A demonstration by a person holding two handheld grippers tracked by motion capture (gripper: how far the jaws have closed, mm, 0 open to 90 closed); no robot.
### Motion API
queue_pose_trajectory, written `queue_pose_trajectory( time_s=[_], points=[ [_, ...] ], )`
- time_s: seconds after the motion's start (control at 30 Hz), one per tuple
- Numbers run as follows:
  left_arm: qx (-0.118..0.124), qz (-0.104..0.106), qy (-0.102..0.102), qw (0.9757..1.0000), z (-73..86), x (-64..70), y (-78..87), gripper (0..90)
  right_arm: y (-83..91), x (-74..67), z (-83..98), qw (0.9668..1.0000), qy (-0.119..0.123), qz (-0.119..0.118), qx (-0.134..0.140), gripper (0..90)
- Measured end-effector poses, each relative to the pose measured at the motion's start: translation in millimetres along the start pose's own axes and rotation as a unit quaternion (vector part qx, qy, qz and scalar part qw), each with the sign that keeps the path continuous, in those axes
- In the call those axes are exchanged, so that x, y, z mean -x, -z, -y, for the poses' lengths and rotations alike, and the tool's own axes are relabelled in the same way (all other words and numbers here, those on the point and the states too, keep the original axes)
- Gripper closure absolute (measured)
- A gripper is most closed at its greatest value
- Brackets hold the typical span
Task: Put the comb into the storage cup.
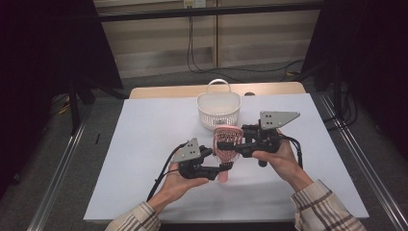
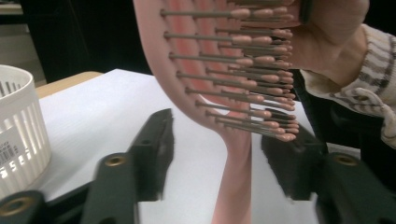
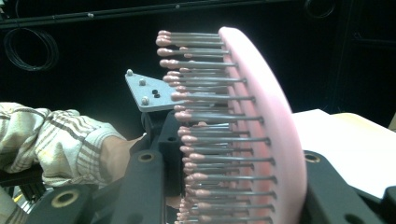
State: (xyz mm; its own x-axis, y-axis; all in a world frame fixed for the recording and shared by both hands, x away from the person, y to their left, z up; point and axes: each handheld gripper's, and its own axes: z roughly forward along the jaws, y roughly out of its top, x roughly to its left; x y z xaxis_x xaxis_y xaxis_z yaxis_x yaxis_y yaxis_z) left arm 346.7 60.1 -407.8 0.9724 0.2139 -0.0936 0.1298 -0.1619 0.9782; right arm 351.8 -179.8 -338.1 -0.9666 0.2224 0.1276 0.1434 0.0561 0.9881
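Hovering above the white sheet point(image 1: 144, 144) near the centre of the table, a pink hairbrush point(image 1: 226, 144) — long axis running roughly from 12 to 6 o'clock in the high view, head toward 12, handle toward 6, the handle's end hanging just over the sheet. Sitting just beyond the head, at 12 o'clock from it, a white slotted basket point(image 1: 219, 109) with its handle arched upward.

Gripping the brush head from the 3 o'clock side, the right gripper point(image 1: 225, 143) — in the right gripper view, one jaw pressing against the bristle tips and the other against the smooth pink back, with the bristles point(image 3: 210, 140) pointing toward 9 o'clock there. Clenched on the head, then.

Coming in from 8 o'clock, the left gripper point(image 1: 222, 168) — jaws standing released on either side of the handle. In the left gripper view, the pink handle point(image 2: 236, 186) rising between the two black jaws with clear gaps at both sides, neither pad touching it, and the head curving up toward 12 o'clock with bristles pointing to 3 o'clock.

Showing at the lower edge of the high view, two plaid sleeves, one per forearm.
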Motion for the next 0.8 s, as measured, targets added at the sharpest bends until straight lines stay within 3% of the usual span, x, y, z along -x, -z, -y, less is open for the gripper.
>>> queue_pose_trajectory(
  time_s=[0.37, 0.63, 0.8],
  points=[
    [-0.008, -0.030, 0.005, 0.9995, -2.7, 0.8, 0.4, 13.9, 2.0, 0.5, -1.3, 0.9999, 0.001, 0.010, -0.001, 62.1],
    [-0.008, -0.050, 0.005, 0.9987, -1.3, 2.2, 2.0, 3.9, 6.5, 1.1, -4.6, 0.9997, 0.003, 0.024, 0.001, 62.2],
    [-0.013, -0.056, 0.008, 0.9983, -0.8, 0.7, 6.1, 4.8, 8.5, 1.4, -5.8, 0.9995, 0.001, 0.032, 0.002, 62.1]
  ],
)
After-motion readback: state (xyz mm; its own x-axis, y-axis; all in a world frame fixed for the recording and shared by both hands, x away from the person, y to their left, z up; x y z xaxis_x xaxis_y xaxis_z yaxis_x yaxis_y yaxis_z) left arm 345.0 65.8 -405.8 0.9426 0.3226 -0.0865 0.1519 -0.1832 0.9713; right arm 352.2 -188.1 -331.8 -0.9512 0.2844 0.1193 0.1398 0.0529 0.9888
